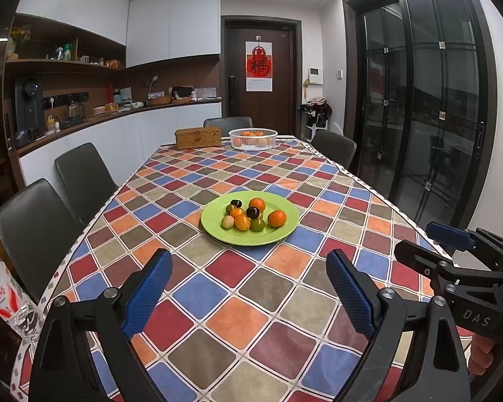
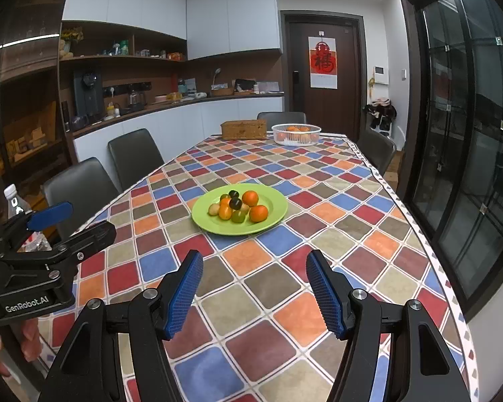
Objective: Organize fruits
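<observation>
A green plate point(image 1: 218, 231) sits mid-table with a heap of small fruit: oranges point(image 1: 277, 218), dark plums point(image 1: 252, 212) and green fruits point(image 1: 257, 224). At the table's far end, a white basket point(image 1: 253, 139) has oranges in it. My left gripper point(image 1: 248, 261) hovers over the tablecloth short of the plate, open wide, with nothing between its fingers. In the right wrist view the plate point(image 2: 275, 216) lies ahead and slightly left. My right gripper point(image 2: 254, 256) is open with nothing between its fingers, and also stops short of the plate. The white basket point(image 2: 296, 134) is far behind.
A woven box point(image 1: 198, 136) stands beside the white basket. A water bottle point(image 1: 3, 298) is at the table's near left edge. Dark chairs point(image 1: 84, 181) line the left side, and another chair point(image 1: 335, 145) is at the far right. Glass doors stand to the right.
</observation>
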Tool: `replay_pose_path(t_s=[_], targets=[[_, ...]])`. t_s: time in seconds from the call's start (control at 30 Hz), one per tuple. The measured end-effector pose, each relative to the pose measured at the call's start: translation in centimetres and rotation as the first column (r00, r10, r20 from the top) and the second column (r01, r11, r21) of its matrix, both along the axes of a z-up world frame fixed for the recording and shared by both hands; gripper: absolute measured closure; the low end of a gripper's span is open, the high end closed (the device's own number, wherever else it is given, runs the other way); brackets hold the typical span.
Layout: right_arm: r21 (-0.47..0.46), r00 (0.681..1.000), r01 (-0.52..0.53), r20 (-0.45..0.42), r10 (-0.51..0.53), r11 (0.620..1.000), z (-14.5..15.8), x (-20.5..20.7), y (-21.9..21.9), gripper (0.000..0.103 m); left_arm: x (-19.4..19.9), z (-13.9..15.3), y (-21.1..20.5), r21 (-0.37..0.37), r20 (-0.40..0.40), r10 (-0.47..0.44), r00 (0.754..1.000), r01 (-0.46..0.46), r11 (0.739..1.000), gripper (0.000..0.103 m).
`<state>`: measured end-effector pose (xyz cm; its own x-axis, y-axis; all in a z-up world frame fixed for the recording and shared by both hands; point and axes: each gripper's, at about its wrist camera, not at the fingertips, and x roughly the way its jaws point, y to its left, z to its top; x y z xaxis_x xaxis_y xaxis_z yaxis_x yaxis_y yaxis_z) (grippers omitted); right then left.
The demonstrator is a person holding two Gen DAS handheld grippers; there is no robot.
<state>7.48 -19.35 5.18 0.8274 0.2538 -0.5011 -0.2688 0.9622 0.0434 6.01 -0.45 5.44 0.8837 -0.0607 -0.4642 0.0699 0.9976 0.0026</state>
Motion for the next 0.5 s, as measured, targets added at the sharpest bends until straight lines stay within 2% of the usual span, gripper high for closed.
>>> replay_pose_path(t_s=[0.2,0.5], targets=[[-0.001,1.000,0.000,0.005,0.000,1.000,0.30,-0.08,-0.07,0.038,-0.11,0.10,0.08,-0.001,0.003,0.002,1.000,-0.002,1.000,0.001],[0.001,1.000,0.002,0.011,-0.003,1.000,0.73,-0.24,-0.39,0.038,-0.45,0.22,-0.07,0.006,0.003,0.023,1.000,-0.023,1.000,0.000]])
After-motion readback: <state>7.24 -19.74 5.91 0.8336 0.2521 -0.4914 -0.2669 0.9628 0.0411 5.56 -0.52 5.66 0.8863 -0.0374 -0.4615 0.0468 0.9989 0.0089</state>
